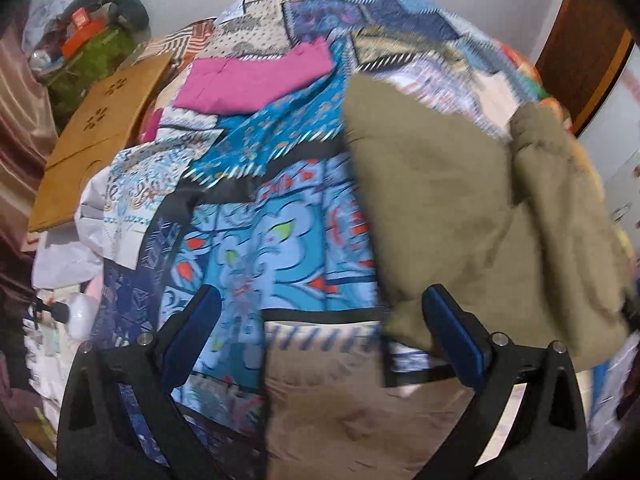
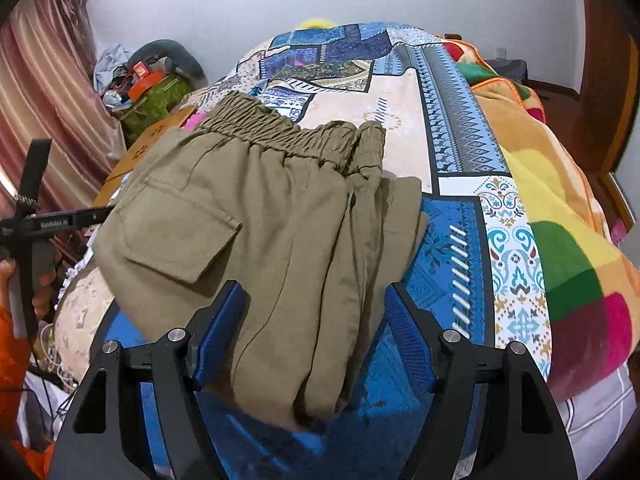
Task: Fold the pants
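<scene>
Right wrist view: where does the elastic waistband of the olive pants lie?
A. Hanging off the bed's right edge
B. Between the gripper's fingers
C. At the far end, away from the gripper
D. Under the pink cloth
C: the gathered waistband lies at the far end of the olive pants, away from the right gripper.

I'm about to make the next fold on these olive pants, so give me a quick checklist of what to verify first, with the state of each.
1. Pants lie on the bedspread, partly folded: ok.
2. Right gripper open, pants' near end between its fingers, pads not pressing: ok.
3. Left gripper open, holding nothing: ok.
4. Left gripper lined up with the pants: not ok, they lie to its right.
5. Waistband flat: ok.
6. Layers aligned at the near end: cannot tell.
</scene>
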Motion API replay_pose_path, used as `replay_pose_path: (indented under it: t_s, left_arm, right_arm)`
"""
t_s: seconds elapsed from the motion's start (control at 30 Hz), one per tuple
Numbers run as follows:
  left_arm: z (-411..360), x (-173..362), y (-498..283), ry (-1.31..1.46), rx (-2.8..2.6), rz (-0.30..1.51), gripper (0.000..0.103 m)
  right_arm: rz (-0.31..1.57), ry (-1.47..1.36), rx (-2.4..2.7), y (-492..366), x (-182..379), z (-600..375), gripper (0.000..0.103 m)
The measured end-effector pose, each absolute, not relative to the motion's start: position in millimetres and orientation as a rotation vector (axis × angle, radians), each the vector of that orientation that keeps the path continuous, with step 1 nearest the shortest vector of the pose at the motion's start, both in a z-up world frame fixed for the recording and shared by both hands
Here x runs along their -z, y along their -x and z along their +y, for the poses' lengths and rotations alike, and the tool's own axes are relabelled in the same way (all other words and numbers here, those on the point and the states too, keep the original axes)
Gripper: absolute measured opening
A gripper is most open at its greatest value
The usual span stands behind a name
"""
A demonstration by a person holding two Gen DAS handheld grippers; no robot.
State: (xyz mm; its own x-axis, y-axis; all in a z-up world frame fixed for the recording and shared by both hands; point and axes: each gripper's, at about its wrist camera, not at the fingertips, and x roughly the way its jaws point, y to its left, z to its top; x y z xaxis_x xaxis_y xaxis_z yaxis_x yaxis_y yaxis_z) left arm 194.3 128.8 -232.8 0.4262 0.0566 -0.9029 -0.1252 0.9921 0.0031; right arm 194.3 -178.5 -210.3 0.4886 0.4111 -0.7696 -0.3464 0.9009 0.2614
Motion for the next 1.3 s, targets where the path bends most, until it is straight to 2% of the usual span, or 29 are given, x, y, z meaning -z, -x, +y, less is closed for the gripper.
replay_pose_path:
  t_s: [0.13,0.4,0.47,0.73,0.93,1.3]
  left_arm:
    - [142,236,-184,0.122,-0.108,1.113,0.103]
    - [161,236,-175,0.05,-0.221,1.125,0.102]
    - [165,230,-175,0.05,-0.22,1.129,0.099]
    - [131,193,-198,0.014,-0.053,1.027,0.099]
    - [118,227,-216,-0.072,-0.082,1.096,0.101]
    - [156,211,-206,0.01,-0.121,1.079,0.1]
  right_arm:
    - [0.945,-0.048,-0.451,-204,215,-180,0.069]
    - [0.954,-0.039,-0.426,-219,219,-190,0.069]
    - [0.956,-0.026,-0.39,-219,217,-193,0.066]
    - [0.914,-0.066,-0.36,-213,194,-205,0.066]
    - [0.945,-0.05,-0.37,-224,203,-196,0.066]
    - [0.949,-0.079,-0.33,-223,201,-217,0.066]
